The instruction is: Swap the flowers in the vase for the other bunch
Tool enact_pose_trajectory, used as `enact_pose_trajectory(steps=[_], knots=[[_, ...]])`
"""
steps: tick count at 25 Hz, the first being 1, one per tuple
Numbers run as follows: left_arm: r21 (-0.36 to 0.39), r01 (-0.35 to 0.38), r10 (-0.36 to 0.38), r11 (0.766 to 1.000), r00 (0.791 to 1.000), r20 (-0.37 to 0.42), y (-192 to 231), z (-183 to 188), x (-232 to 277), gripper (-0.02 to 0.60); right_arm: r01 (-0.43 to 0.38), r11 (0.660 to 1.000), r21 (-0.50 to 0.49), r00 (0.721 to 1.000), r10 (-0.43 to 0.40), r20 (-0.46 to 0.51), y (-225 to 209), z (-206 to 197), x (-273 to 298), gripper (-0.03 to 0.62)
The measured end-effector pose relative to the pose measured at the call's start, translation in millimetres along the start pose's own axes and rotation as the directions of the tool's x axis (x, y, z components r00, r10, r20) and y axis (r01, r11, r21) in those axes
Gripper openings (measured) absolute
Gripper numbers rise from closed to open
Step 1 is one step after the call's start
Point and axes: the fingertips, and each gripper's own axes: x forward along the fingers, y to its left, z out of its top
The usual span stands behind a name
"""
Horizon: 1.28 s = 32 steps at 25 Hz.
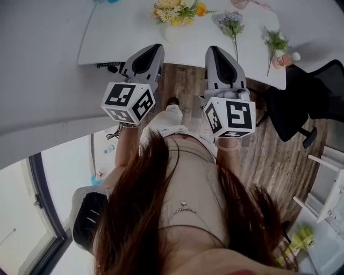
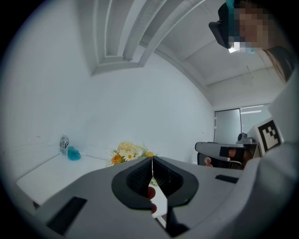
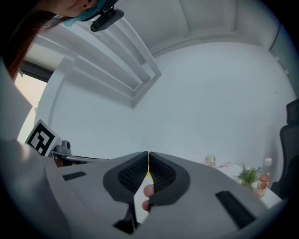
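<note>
**Both claws shut and empty, short of the flower table**

The person is standing short of the white table (image 1: 123, 32), holding the left gripper (image 1: 156, 48) and the right gripper (image 1: 212, 50) side by side, both pointing roughly level toward it. Each gripper's own view is showing its jaws pressed together with nothing between them, so neither claw is carrying anything.

The vase (image 1: 173, 33) is sitting near the table's near edge, just ahead of the gap between the two grippers, and the yellow and orange flowers (image 1: 177, 12) are standing in it, heads up and spreading. The purple bunch (image 1: 230, 22) is lying flat on the table to the right of the vase – probably the replacement. Its long axis is running away from the person, with the blooms at the far end and the stem trailing back toward the near edge. A green sprig (image 1: 275, 40) is lying further right in much the same direction, beside a bottle (image 1: 287, 59).

The step in hand looks like the reach for the old flowers. To do it well, the jaws need opening before they arrive. The grip should go low on the stems, just above the vase rim, and the pull should go straight up – a sideways tug could tip the vase. The other gripper could be steadying the vase meanwhile.
</note>
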Motion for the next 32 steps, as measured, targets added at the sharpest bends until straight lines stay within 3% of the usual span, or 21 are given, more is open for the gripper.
enact_pose_trajectory(steps=[14,32], knots=[[-0.04,0.068,-0.069,0.997,0.998,-0.009,64,-4,45,0.01,0.039,0.998,-0.042,0.999,-0.039,0.011,-5,4,81,0.028],[-0.034,0.184,-0.185,0.982,0.982,-0.025,99,-15,76,0.146,0.126,0.989,-0.08,0.992,-0.124,0.037,-13,11,124,0.028]])
